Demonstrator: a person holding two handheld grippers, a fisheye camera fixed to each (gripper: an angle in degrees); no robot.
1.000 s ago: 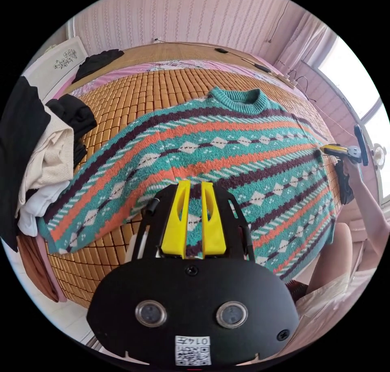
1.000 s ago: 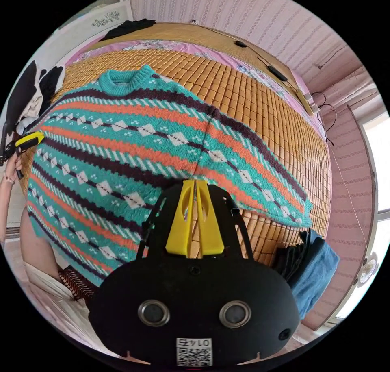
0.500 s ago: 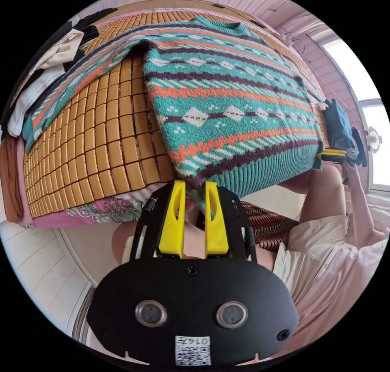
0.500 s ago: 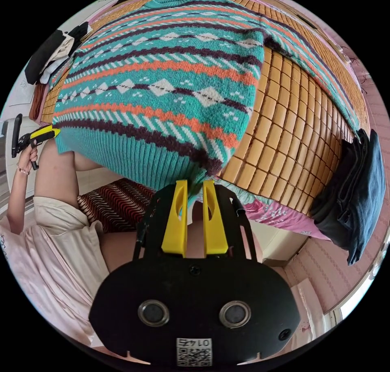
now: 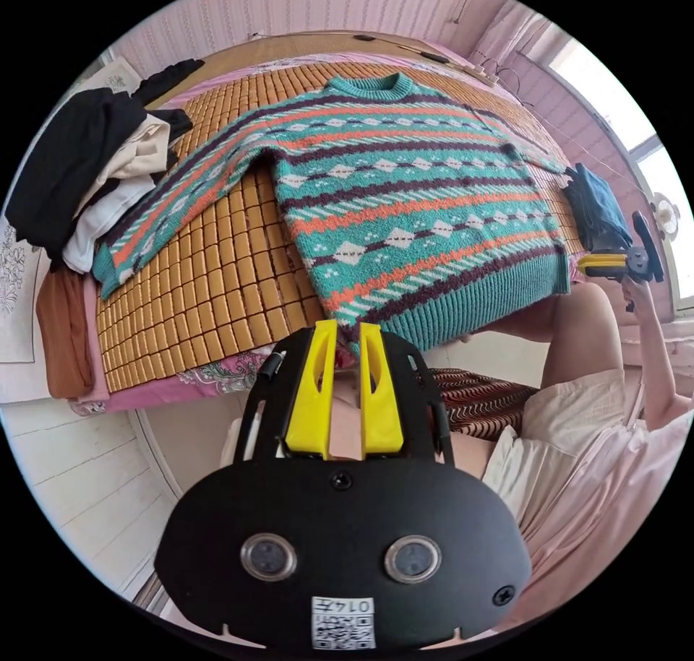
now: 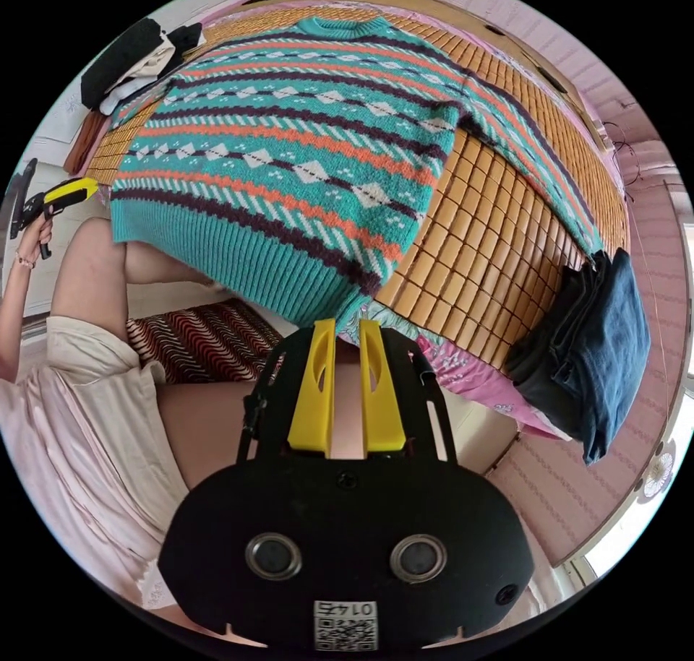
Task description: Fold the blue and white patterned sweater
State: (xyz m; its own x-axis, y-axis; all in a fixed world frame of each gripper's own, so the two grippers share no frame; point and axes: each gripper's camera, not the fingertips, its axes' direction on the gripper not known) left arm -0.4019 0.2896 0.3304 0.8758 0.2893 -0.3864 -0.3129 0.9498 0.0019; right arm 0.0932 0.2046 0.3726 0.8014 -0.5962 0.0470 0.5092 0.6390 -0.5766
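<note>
The teal, orange and white patterned sweater [image 5: 405, 184] [image 6: 303, 134] lies spread front-up on the bamboo bed mat [image 5: 217, 271] [image 6: 491, 256], sleeves out to both sides, collar at the far end. Its ribbed hem hangs over the near bed edge. My left gripper [image 5: 347, 326] is open just off one hem corner, with nothing pressed between its jaws. My right gripper [image 6: 347, 323] is open at the other hem corner. Each shows in the other's view, held in a hand a little clear of the hem: right gripper [image 5: 607, 264], left gripper [image 6: 69, 191].
A heap of black, cream and white clothes [image 5: 94, 162] [image 6: 137, 54] sits by one sleeve. Folded dark blue garments [image 5: 596, 213] [image 6: 585, 336] lie on the opposite bed edge. The person's legs [image 5: 578, 336] [image 6: 94, 271] are against the bed, over a red patterned rug [image 6: 202, 343].
Both grippers drew back from over the sweater to the near bed edge. The right jaws went from shut to open. The sweater now lies flat with its hem over the edge.
</note>
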